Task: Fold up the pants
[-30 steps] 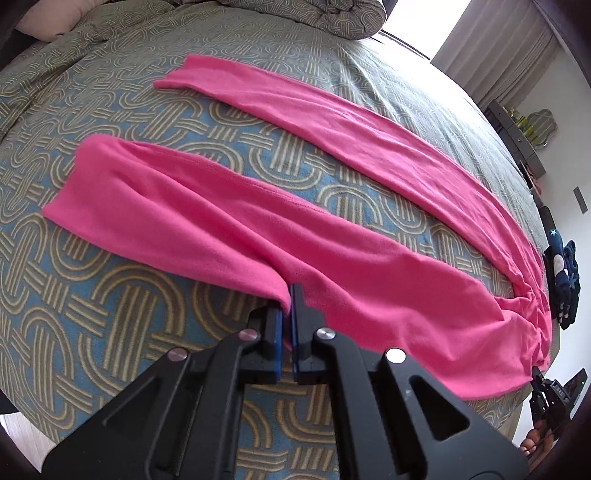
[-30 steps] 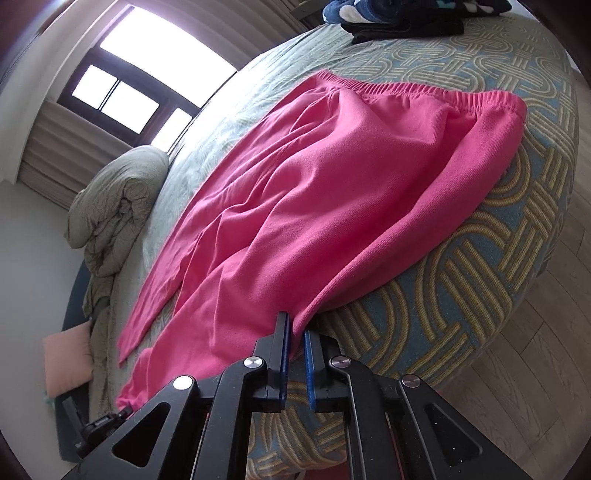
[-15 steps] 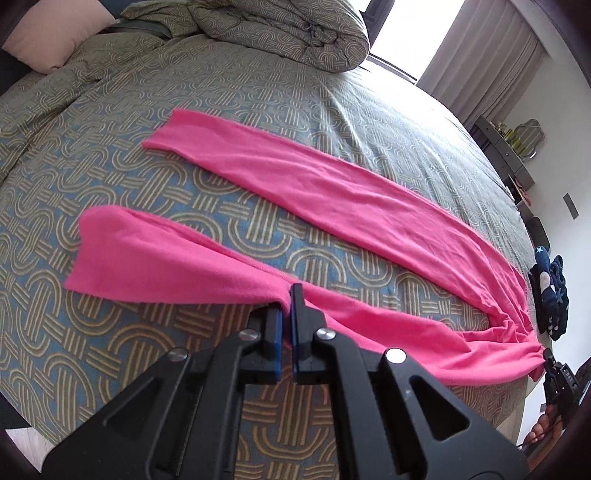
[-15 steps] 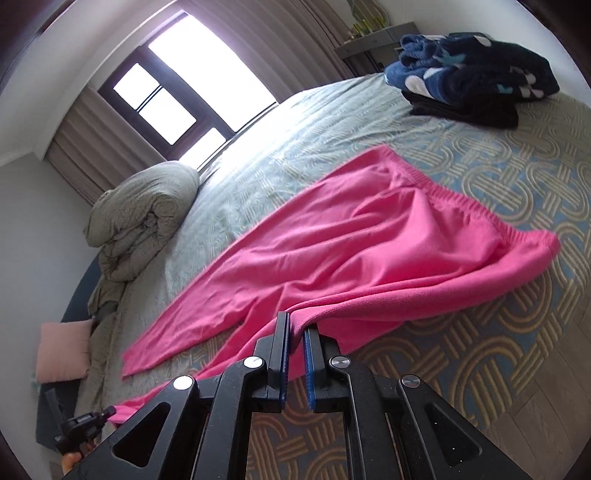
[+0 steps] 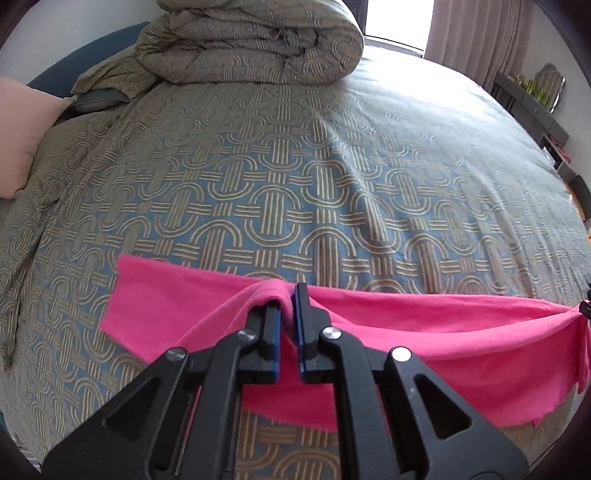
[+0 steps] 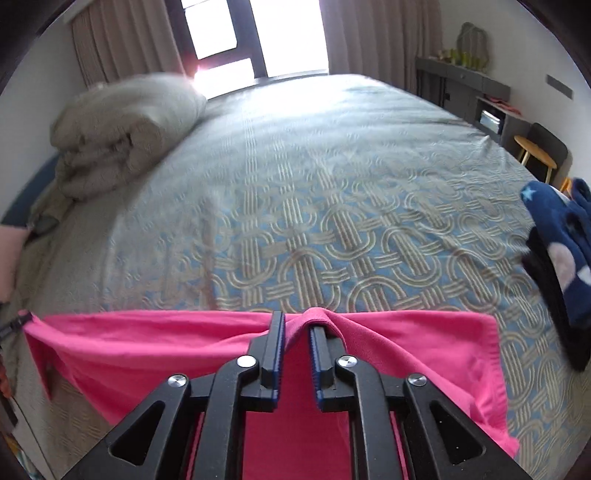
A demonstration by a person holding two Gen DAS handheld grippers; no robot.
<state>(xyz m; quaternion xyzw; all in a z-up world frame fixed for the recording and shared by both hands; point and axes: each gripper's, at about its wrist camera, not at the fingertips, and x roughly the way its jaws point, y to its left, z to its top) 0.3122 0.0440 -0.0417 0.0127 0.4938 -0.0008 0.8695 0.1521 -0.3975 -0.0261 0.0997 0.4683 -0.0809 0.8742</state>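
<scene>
- The left gripper (image 5: 288, 308) pinches a raised fold of the pink pants (image 5: 424, 332), its fingers pressed onto the cloth.
- The right gripper (image 6: 296, 332) likewise clamps a bunched ridge of the pants — fabric drapes over its right finger.
- The pants hang in a band between the two grippers, above the near edge of the patterned bedspread (image 5: 280, 177).
- A rolled duvet (image 5: 255, 40) sits at the far end; folded navy clothes (image 6: 557, 243) lie at right.

- Bed (image 5: 295, 177) ahead of the tool, patterned grey-blue spread with tan interlocking arches.
- Rolled duvet (image 5: 255, 40) far ahead at the head end; pink pillow (image 5: 22, 147) far left.
- Window (image 6: 251, 37) straight ahead, strong backlight, beige curtains (image 6: 369, 33) on both sides.
- Grey sideboard (image 6: 469, 92) and wooden stool (image 6: 535, 155) ahead-right against the white wall.
</scene>
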